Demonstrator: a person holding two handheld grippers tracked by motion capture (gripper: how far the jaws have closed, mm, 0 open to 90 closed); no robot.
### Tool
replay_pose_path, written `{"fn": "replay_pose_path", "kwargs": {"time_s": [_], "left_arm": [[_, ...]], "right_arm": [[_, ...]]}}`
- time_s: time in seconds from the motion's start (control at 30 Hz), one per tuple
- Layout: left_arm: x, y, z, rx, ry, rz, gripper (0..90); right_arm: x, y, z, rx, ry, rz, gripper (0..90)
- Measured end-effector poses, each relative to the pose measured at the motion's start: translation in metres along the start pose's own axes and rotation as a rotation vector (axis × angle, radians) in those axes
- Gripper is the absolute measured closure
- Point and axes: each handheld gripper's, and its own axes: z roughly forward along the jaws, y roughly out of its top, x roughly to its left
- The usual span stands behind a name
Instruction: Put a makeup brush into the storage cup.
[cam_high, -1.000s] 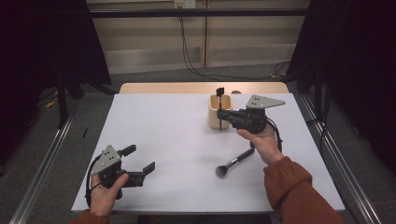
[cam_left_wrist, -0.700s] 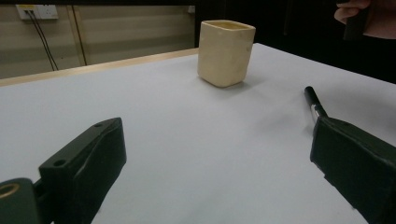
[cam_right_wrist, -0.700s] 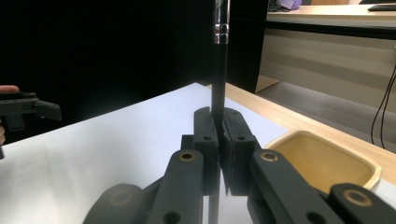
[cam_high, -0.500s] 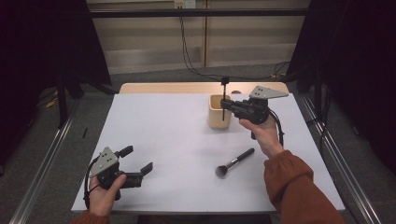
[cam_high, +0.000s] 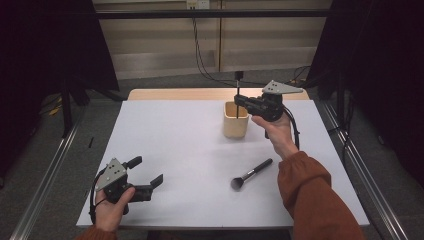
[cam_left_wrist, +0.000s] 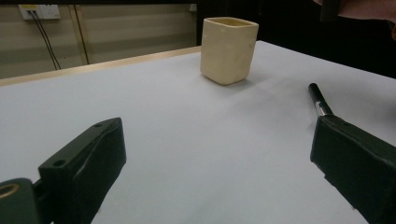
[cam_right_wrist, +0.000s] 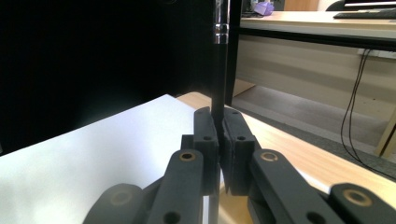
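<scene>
The left gripper (cam_high: 145, 176) is resting low at the near left part of the white table (cam_high: 170, 145), its jaws spread wide with nothing between them. Ahead of it and to its right, a makeup brush (cam_high: 251, 173) is lying flat on the table, bristles toward the person. Beyond that brush, a cream square cup (cam_high: 235, 119) is standing upright. The right gripper (cam_high: 240, 101) is hovering just above the cup's far rim, jaws clamped on the thin black handle of a second brush (cam_high: 238, 90), which is pointing straight up, its lower end reaching down toward the cup's opening.
</scene>
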Motion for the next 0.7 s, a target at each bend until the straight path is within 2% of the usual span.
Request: {"fn": "replay_pose_path", "kwargs": {"time_s": [0.1, 0.37, 0.5, 0.7], "left_arm": [[0.000, -0.001, 0.000, 0.000, -0.003, -0.003, 3.4], [0.000, 0.000, 0.001, 0.006, -0.002, 0.007, 3.4], [0.001, -0.001, 0.002, 0.023, -0.006, 0.006, 3.4], [0.001, -0.001, 0.002, 0.020, -0.003, 0.001, 3.4]], "right_arm": [[-0.002, 0.004, 0.003, -0.012, -0.002, 0.010, 85.9], [-0.006, 0.006, 0.014, 0.009, -0.034, -0.006, 85.9], [-0.013, 0.005, 0.019, 0.017, -0.050, -0.003, 85.9], [-0.022, 0.002, 0.025, 0.028, -0.074, 0.007, 85.9]]}}
